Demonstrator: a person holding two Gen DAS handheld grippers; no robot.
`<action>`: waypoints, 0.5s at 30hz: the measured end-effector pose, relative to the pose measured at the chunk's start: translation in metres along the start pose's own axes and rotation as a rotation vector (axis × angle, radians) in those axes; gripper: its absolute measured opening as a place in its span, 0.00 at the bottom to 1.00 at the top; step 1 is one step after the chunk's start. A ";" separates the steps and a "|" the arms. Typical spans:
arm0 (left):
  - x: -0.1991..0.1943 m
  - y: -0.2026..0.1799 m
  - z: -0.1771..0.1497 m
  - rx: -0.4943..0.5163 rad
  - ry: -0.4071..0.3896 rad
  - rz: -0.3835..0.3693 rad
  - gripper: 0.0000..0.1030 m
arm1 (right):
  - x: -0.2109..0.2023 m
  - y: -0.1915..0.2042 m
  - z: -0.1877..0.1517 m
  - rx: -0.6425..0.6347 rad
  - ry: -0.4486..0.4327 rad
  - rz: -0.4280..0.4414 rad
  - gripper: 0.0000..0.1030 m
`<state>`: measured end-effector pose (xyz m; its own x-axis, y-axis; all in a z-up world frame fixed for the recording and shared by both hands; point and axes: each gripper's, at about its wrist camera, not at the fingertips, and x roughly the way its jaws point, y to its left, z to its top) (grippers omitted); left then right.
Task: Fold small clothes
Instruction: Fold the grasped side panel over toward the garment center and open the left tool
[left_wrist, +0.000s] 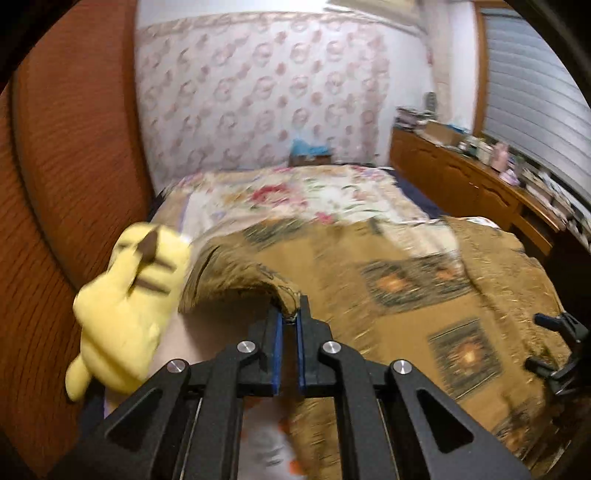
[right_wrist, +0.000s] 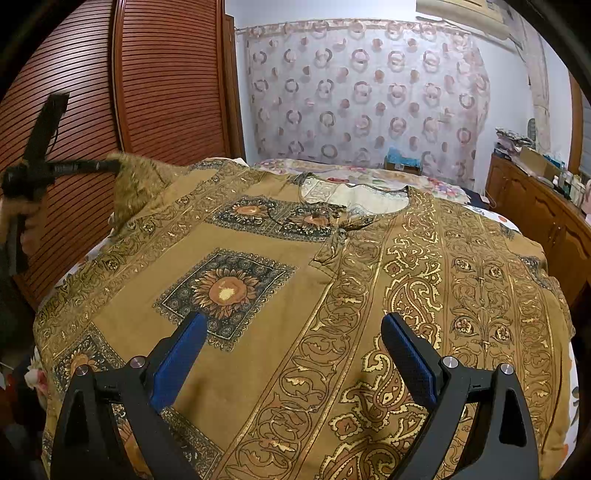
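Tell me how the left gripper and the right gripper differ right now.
The left gripper is shut on a corner of the brown patterned garment; the right gripper is open and holds nothing. The left one lifts that corner off the bed; the right one hovers above the flat-lying cloth. Both have black arms and blue pads.

motion-blurred yellow plush toy (left_wrist: 125, 306); dresser (left_wrist: 480, 184) clutter too small to tell

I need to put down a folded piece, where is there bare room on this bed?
Free: the floral bedspread beyond the shirt's neckline, before the curtain. Crowded: the shirt covers the rest, a yellow plush lies at its left edge, and the dresser is cluttered.
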<state>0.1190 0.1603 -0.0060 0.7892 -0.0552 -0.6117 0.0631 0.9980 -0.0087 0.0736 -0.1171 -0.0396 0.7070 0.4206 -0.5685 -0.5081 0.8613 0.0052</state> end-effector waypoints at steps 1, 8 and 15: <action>-0.002 -0.013 0.005 0.026 -0.005 -0.009 0.07 | 0.000 0.000 0.000 0.000 0.000 0.001 0.93; -0.004 -0.078 0.007 0.147 0.020 -0.083 0.08 | 0.000 -0.001 0.000 0.004 -0.001 0.007 0.93; -0.009 -0.074 -0.009 0.100 0.063 -0.096 0.47 | 0.003 -0.003 0.001 -0.003 0.002 0.015 0.93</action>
<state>0.1017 0.0871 -0.0074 0.7367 -0.1455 -0.6604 0.1997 0.9798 0.0069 0.0776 -0.1183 -0.0400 0.6985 0.4325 -0.5701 -0.5198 0.8542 0.0112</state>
